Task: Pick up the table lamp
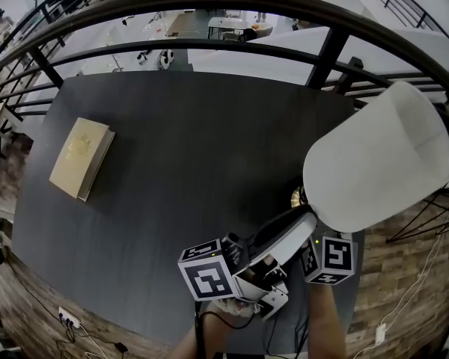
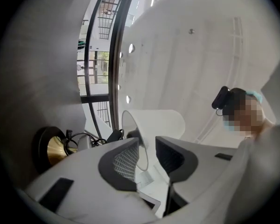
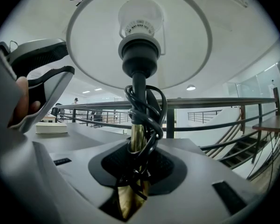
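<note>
The table lamp has a white shade (image 1: pixel 378 159) and a brass stem (image 3: pixel 136 139) with black cord wound round it. It stands tilted at the right of the dark table (image 1: pixel 194 148). My right gripper (image 3: pixel 137 167) is shut on the stem and cord below the bulb socket (image 3: pixel 138 55); in the head view only its marker cube (image 1: pixel 329 259) shows under the shade. My left gripper (image 2: pixel 147 153) is open and points up at the shade (image 2: pixel 158 122), whose rim shows between the jaws without touching the pads. It sits just left of the lamp (image 1: pixel 288 234). The brass base (image 2: pixel 56 148) lies to its left.
A tan book (image 1: pixel 81 158) lies on the table's left side. A dark curved railing (image 1: pixel 209 2) runs behind the table, with a lower floor beyond. Wires (image 1: pixel 82 335) trail over the wooden floor at the near left.
</note>
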`<act>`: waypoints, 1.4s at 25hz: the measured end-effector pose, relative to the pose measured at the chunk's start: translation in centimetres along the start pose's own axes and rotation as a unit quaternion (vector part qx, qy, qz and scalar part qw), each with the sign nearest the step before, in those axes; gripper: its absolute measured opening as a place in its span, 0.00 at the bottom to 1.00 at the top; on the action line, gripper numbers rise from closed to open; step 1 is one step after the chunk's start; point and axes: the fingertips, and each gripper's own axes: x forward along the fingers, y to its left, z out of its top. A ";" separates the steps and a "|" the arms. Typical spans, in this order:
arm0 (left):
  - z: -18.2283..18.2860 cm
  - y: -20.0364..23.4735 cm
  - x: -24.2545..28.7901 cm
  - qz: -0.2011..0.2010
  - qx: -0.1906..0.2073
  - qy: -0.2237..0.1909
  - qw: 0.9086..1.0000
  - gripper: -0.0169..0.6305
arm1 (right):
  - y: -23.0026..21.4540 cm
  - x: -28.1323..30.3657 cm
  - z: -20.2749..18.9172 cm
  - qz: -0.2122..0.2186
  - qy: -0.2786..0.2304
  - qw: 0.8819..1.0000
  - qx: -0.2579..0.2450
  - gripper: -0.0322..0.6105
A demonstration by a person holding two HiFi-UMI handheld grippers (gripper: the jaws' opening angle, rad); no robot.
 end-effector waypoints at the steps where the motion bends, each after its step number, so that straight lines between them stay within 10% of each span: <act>1: 0.0 0.0 0.1 -0.002 -0.005 -0.003 1.000 0.25 | 0.0 0.0 0.0 0.000 0.000 1.000 0.000 0.23; 35: -0.3 -0.6 1.7 -0.055 -0.005 0.025 0.998 0.19 | 0.0 -0.1 0.0 0.012 -0.011 1.000 -0.013 0.23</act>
